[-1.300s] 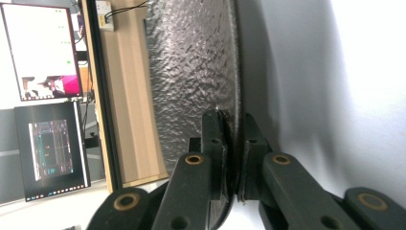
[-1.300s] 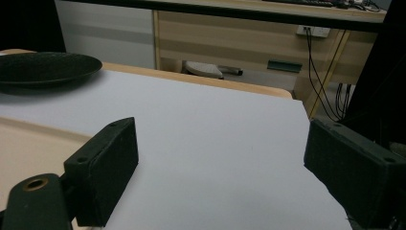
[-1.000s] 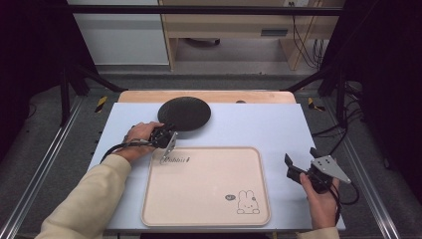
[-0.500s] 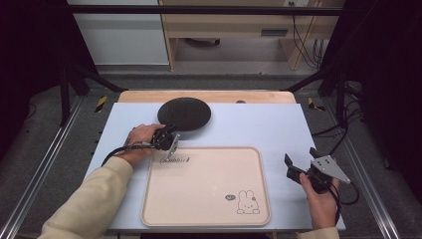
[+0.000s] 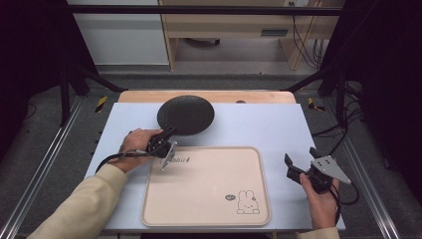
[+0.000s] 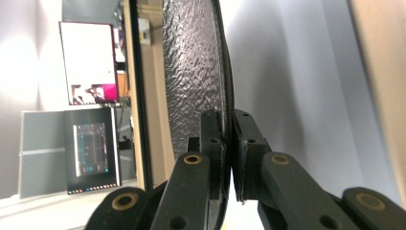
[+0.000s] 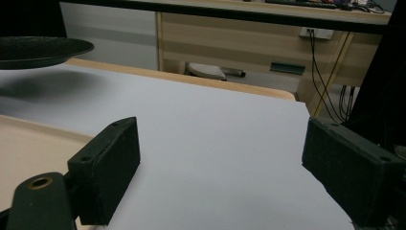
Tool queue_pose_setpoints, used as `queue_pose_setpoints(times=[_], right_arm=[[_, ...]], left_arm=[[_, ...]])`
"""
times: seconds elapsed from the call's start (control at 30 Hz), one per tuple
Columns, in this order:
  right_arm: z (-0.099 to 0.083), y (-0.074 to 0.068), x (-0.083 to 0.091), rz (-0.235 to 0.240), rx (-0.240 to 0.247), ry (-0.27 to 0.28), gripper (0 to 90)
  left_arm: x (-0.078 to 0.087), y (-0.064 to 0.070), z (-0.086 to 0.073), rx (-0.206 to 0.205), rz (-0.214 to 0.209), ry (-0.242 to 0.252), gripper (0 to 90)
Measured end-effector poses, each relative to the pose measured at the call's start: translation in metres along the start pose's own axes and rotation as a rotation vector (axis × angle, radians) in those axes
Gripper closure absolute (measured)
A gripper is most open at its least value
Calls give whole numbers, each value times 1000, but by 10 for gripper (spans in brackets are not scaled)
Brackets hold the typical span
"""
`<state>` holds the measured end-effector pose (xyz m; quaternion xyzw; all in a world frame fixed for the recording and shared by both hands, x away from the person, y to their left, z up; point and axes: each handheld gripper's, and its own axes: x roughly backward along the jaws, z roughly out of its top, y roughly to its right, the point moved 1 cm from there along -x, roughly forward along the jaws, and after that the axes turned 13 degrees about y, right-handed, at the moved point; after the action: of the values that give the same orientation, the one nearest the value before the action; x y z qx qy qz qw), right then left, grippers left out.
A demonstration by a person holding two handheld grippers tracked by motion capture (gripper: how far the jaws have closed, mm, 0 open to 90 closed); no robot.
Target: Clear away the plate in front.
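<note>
Plate, a round black textured dish (image 5: 186, 114), sat toward the table's far edge w/ its near rim clamped by left gripper (image 5: 165, 141), lifted probably for moving onto the beige rabbit-print tray (image 5: 206, 186); right gripper (image 5: 302, 163) waited open near the right edge.

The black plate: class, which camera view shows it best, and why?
The high view: the whole round black plate shows, its near rim in the left gripper. The left gripper view shows the textured plate edge-on between shut jaws. The right gripper view catches part of it, with its shadow on the table.
</note>
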<state>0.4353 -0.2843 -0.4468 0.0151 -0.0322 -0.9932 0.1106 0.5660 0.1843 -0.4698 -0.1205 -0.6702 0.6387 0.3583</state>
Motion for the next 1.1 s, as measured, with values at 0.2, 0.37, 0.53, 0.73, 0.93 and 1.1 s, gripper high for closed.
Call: queue_pose_setpoints(times=[0.2,0.37,0.53,0.73,0.93,1.1], right_arm=[[1,-1,0,34,-8,17,100],[3,-3,-1,81,-21,48,70],[4,-3,-1,105,-28,61,61],[9,-2,3,102,-37,81,35],[10,-4,4,106,-24,82,36],[9,-5,4,98,-12,81,40]], left_arm=[[14,-7,17,-27,11,27,837],[24,-9,33,-25,28,52,838],[29,-10,42,-33,31,58,838],[33,-6,53,-56,18,74,837],[38,-2,63,-81,16,114,835],[41,1,68,-101,17,158,835]])
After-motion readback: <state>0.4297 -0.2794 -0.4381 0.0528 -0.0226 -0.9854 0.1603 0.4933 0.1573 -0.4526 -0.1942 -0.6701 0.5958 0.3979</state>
